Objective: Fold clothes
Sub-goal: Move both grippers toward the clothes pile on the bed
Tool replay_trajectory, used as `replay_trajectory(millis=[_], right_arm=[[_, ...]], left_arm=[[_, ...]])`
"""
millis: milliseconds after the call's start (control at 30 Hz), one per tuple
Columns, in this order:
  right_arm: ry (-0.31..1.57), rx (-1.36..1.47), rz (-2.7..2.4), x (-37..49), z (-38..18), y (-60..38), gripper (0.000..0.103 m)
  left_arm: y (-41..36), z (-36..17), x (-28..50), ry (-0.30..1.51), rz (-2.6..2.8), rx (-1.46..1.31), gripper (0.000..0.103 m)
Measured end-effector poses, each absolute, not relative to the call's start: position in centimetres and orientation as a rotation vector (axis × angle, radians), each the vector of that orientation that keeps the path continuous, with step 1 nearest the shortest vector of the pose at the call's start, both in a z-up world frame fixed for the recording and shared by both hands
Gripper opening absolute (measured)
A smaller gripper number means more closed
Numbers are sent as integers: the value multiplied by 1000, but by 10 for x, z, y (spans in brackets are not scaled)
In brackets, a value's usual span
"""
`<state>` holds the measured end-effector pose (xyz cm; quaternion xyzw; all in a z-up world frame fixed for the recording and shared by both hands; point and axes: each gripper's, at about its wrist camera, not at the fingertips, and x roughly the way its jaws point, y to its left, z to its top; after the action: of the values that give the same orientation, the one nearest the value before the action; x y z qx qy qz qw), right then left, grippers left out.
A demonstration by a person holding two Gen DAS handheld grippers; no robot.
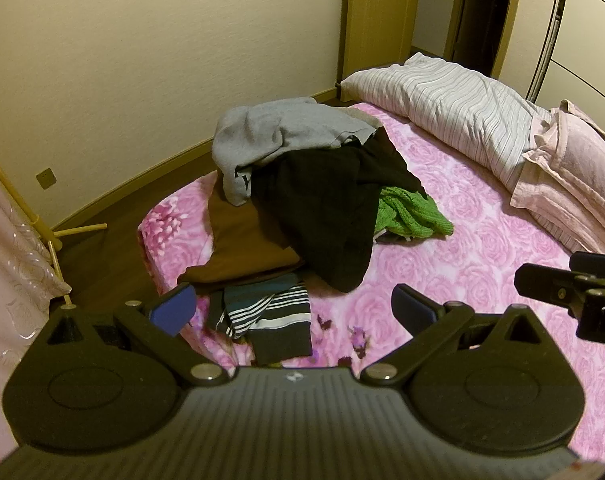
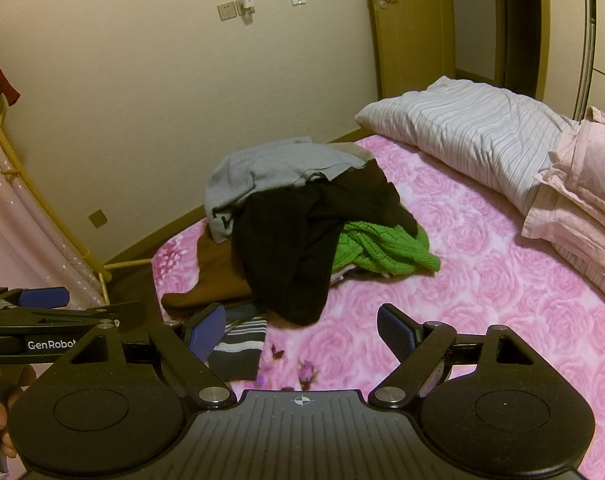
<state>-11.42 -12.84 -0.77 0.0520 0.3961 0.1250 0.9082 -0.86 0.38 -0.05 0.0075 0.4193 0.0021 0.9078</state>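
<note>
Left wrist view: left gripper (image 1: 292, 312) held low over the near edge of the bed, blue-padded jaws spread wide, nothing between them. Right gripper (image 2: 302, 330) same state in its own view, jaws wide apart, empty, hovering over bare sheet. Each gripper shows at the edge of the other's view, side by side, apart.

Clothes sit in one loose heap on the pink rose-print bedsheet (image 1: 482, 248), toward the bed's left edge. Top of heap is a grey sweatshirt (image 1: 278, 136), crumpled, draped over a black garment (image 1: 326, 208) that spills down toward the grippers. Bright green knit sweater (image 1: 410, 212) pokes out from under the black one on the right. Brown fabric piece (image 1: 242, 240) lies flattish on the left, touching the black one. Dark striped top (image 1: 270, 316) lies nearest, just ahead of the left gripper's left pad, partly tucked under the brown piece. Striped white pillow (image 1: 454, 120) and pale pink quilt (image 1: 574, 172) lie further back, well apart from the heap.

Step, as judged: start of a pick, nothing folded yet, no garment laid out. Next move likely needs one item pulled from the heap, striped top being closest, then spread flat on the free sheet to the right. Risk: neighbouring fabric drags along.
</note>
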Motion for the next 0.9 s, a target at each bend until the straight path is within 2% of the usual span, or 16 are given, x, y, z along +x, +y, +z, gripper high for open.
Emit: replay_trajectory(millis=[500, 900], right_arm=[[828, 97, 269, -114, -16, -120, 80], [837, 93, 254, -105, -18, -93, 80]], left_arm=[[13, -6, -10, 872, 8, 5, 102], [49, -8, -1, 877, -9, -4, 102]])
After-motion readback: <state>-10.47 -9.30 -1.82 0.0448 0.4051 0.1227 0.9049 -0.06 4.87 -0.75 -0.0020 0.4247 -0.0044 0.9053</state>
